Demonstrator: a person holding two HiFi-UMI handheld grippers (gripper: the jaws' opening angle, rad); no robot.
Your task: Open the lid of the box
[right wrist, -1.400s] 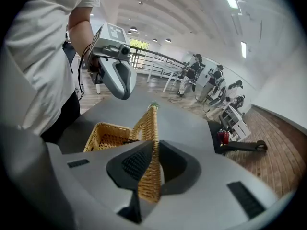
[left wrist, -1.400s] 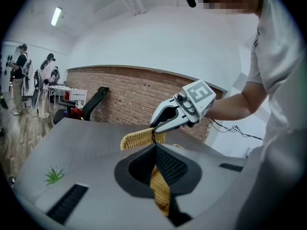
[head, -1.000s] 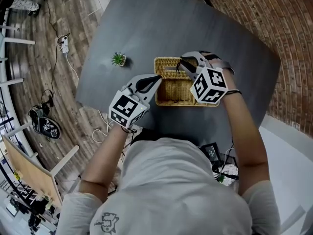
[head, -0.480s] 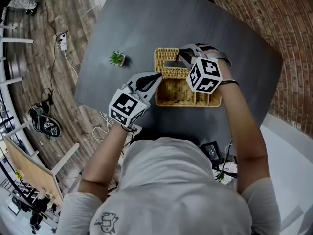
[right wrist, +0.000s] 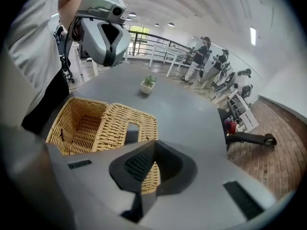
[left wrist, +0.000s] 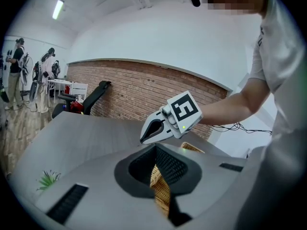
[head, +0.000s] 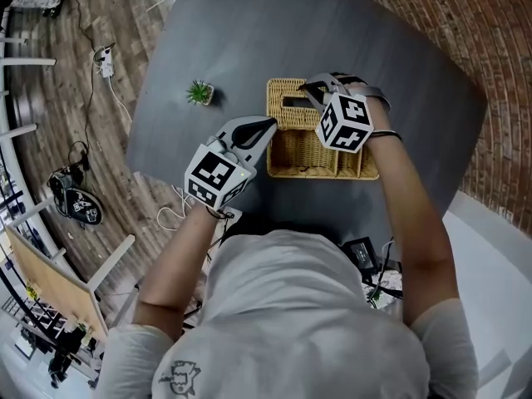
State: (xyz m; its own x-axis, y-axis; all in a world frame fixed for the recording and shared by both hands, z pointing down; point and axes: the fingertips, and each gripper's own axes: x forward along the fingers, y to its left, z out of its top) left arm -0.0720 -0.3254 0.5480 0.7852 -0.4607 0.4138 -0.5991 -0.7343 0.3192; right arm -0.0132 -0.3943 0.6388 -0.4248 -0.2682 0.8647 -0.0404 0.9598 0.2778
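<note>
A wicker box [head: 324, 155] stands on the dark grey table [head: 249, 40], its inside [right wrist: 79, 126] open to view. Its slotted lid [head: 291, 106] [right wrist: 136, 121] is swung up toward the far side. My right gripper [head: 304, 89] [right wrist: 154, 143] is shut on the lid's edge and also shows in the left gripper view [left wrist: 149, 133]. My left gripper [head: 270, 125] [left wrist: 156, 148] is shut on the box's near-left wall, with wicker showing between its jaws. It hangs above the box in the right gripper view [right wrist: 108, 56].
A small potted plant [head: 200, 94] [right wrist: 148, 84] sits on the table left of the box. Cables and a power strip [head: 105, 56] lie on the wooden floor at the left. A black chair [left wrist: 91, 97] stands beyond the far table edge.
My right gripper has moved toward the far side with the lid, which has tipped further back, and more of the box's inside shows. The left gripper stays at the box's wall.
</note>
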